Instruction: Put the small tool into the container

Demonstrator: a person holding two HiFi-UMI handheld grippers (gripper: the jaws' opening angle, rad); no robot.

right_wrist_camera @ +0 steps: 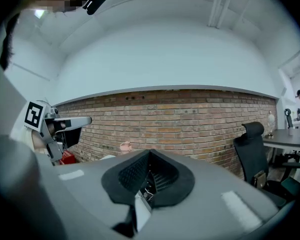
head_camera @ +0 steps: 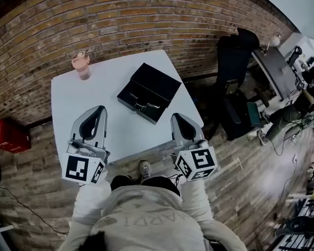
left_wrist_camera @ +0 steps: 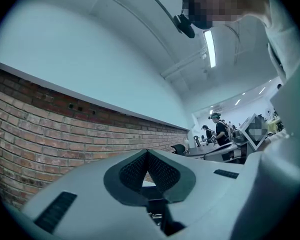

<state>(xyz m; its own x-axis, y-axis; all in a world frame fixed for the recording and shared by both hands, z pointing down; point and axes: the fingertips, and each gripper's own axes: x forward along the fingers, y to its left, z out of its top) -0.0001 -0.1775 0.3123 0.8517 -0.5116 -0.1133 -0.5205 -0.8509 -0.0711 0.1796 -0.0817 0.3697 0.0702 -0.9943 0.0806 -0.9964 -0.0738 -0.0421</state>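
Observation:
A black container [head_camera: 149, 92] lies open on the white table [head_camera: 83, 103], lid tipped back toward the wall. A small metal tool [head_camera: 145, 107] rests inside it near the front wall. My left gripper [head_camera: 98, 110] hovers over the table's front left, shut and empty, its pads meeting at the tip [left_wrist_camera: 147, 154]. My right gripper [head_camera: 177, 117] is at the table's front right, just right of the container, also shut with nothing held [right_wrist_camera: 150, 153]. Through the slit under its pads I glimpse the tool [right_wrist_camera: 149, 190].
A pink cup [head_camera: 81, 64] stands at the table's far left corner by the brick wall [head_camera: 146, 14]. A red crate [head_camera: 8, 135] sits on the floor at left, and a black office chair [head_camera: 235, 56] and desks at right. People [left_wrist_camera: 221, 130] stand far off.

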